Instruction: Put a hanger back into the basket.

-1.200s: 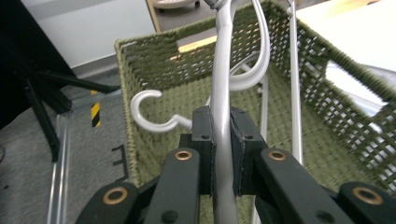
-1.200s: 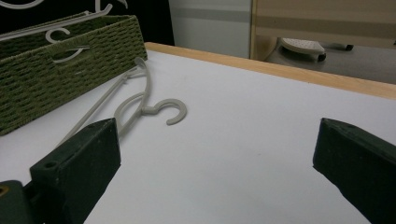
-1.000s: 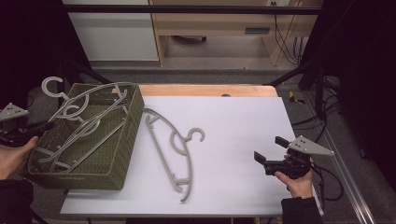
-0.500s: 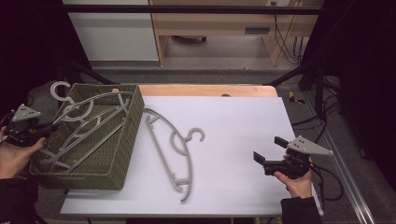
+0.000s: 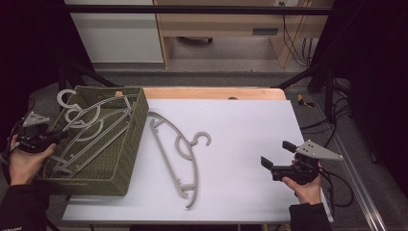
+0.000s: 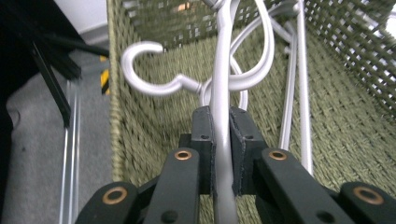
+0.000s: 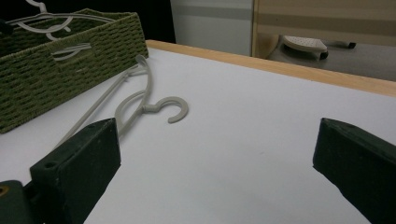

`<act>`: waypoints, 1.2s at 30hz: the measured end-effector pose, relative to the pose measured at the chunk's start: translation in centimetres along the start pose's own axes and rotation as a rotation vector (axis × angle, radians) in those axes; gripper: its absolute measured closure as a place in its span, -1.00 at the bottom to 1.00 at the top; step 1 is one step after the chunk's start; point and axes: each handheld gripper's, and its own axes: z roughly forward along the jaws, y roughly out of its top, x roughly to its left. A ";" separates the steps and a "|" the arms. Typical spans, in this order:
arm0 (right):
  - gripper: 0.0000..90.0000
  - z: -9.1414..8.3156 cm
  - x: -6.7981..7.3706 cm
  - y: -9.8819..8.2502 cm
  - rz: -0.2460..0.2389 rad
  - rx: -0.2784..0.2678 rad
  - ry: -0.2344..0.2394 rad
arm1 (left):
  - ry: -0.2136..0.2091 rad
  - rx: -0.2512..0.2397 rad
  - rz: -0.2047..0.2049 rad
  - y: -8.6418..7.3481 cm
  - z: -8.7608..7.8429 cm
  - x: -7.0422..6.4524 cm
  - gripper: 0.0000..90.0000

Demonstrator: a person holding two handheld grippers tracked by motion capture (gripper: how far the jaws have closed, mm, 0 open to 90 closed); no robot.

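Jaws of your left gripper (image 6: 219, 135) are clamped on the bar of a pale grey plastic coat hanger (image 6: 221, 84), which runs up between the black pads; its hook curls off to the left in the left gripper view. In the high view your left gripper (image 5: 45, 139) sits at the left wall of the olive-green woven basket (image 5: 126, 159), at the table's left edge, and the held hanger (image 5: 72, 107) leans across the other grey hangers piled in the basket (image 5: 103, 126), hook poking over the far left corner.

Against the earlier high views, your left hand has come down and the hanger has sunk with it: its hook stood clear above the basket's far rim, and now it rides lower, closer to the pile. That reads as the lowering step nearly finished; letting go looks like the next move, once the bar rests on the pile.

Your right gripper (image 5: 281, 159), near the table's right edge, has not shifted and its jaws stand wide apart with nothing between them. The second grey hanger (image 5: 179, 153) lies flat on the white table top (image 5: 250, 125), just beside the basket's right wall, where it lay before.
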 end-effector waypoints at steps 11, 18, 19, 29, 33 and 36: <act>-0.98 -0.2 0.0 0.1 -0.002 -0.003 0.001 | 0.033 0.128 0.045 0.1 1.9 -1.1 0.80; -0.98 -0.2 0.1 0.1 -0.004 -0.008 -0.001 | 0.037 0.135 0.000 -0.4 1.5 -0.6 0.65; -0.97 -0.2 0.1 0.1 -0.005 -0.008 0.000 | 0.030 0.122 -0.015 -0.4 1.1 -0.4 0.65; -0.98 -0.2 0.4 0.3 -0.001 -0.016 0.010 | -0.096 -0.108 -0.105 -0.1 -2.2 -2.1 0.20; -0.98 -0.2 0.6 0.5 -0.005 -0.018 0.014 | -0.157 -0.198 -0.103 0.2 -3.1 -4.0 -0.01; -0.98 0.0 0.8 0.5 -0.002 -0.017 0.017 | -0.194 -0.257 -0.098 0.4 -3.5 -5.8 -0.14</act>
